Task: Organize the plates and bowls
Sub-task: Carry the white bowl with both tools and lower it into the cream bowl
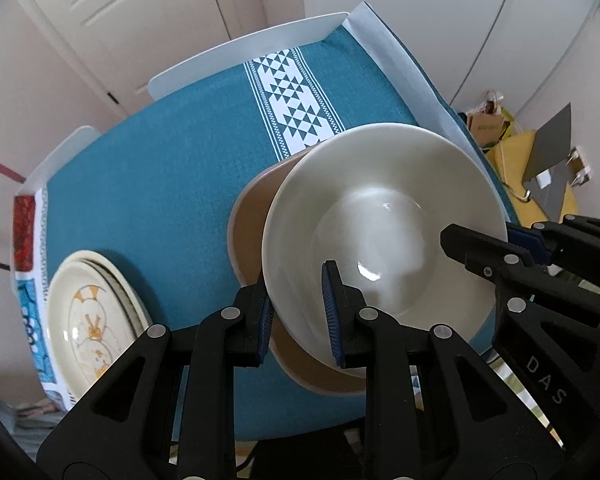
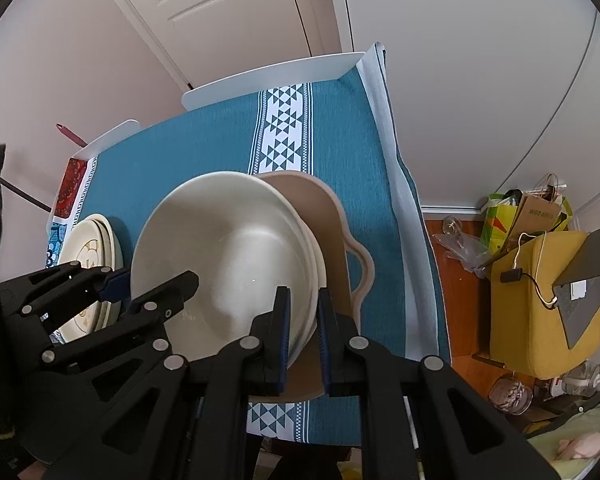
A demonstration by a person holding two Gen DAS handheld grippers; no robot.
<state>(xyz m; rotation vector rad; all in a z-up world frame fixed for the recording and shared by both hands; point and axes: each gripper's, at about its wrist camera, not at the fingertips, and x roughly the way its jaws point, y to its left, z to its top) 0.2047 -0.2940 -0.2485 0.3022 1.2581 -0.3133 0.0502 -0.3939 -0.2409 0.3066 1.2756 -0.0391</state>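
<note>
The cream bowl (image 1: 380, 224) is clamped at opposite rims by both tools: the left tool (image 1: 300, 312) is closed on its near-left rim, the right tool (image 2: 304, 332) on its near-right rim. The bowl is held tilted, just above the tan dish (image 2: 332, 224) lying mid-counter on the teal cloth (image 1: 160, 184). The dish sits directly beneath, so the coming move is judged a short lowering, both hands equally near. Stacked plates (image 1: 88, 320) are left at the counter's left edge

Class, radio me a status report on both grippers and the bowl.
Left gripper and right gripper shut on opposite rims of cream bowl. Bowl over tan dish. Plate stack sits apart, nothing in the way.
</note>
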